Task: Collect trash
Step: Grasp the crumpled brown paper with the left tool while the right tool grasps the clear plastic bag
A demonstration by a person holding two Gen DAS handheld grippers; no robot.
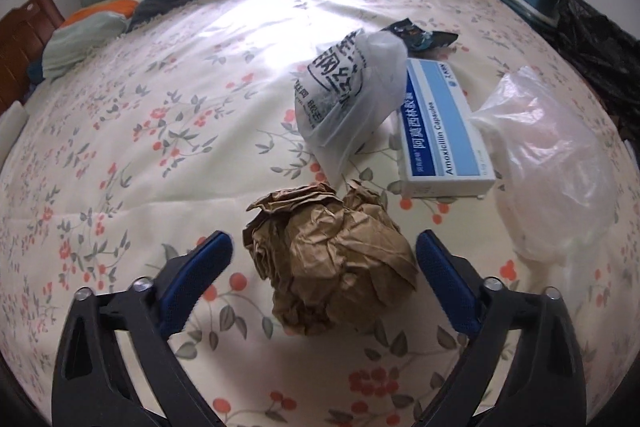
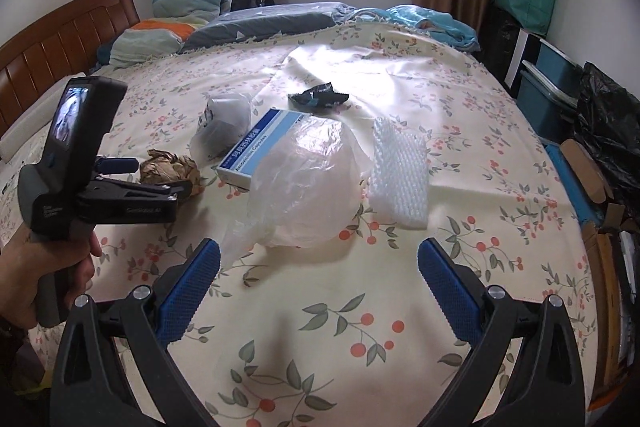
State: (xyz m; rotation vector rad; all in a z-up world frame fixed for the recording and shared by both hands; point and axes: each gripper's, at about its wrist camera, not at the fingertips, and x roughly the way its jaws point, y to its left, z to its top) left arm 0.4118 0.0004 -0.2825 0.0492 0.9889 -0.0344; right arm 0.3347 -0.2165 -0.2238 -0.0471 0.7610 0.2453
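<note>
Bare bedspread before clear bag

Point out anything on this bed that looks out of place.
Litter lies across the floral bedspread: a crumpled brown paper ball between the open left gripper fingers, a medicine box, two plastic bags, bubble wrap and a dark wrapper.

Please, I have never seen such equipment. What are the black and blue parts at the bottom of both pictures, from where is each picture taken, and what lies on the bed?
No robot: a person holds a hand tool with two fingers in each hand, each carrying a camera looking forward.

Left camera: the left gripper is open around a crumpled brown paper ball, not gripping it.

Right camera: the right gripper is open, holding nothing.

On the floral bedspread lie a printed white bag, a medicine box, a clear plastic bag, bubble wrap and a dark wrapper.
</note>
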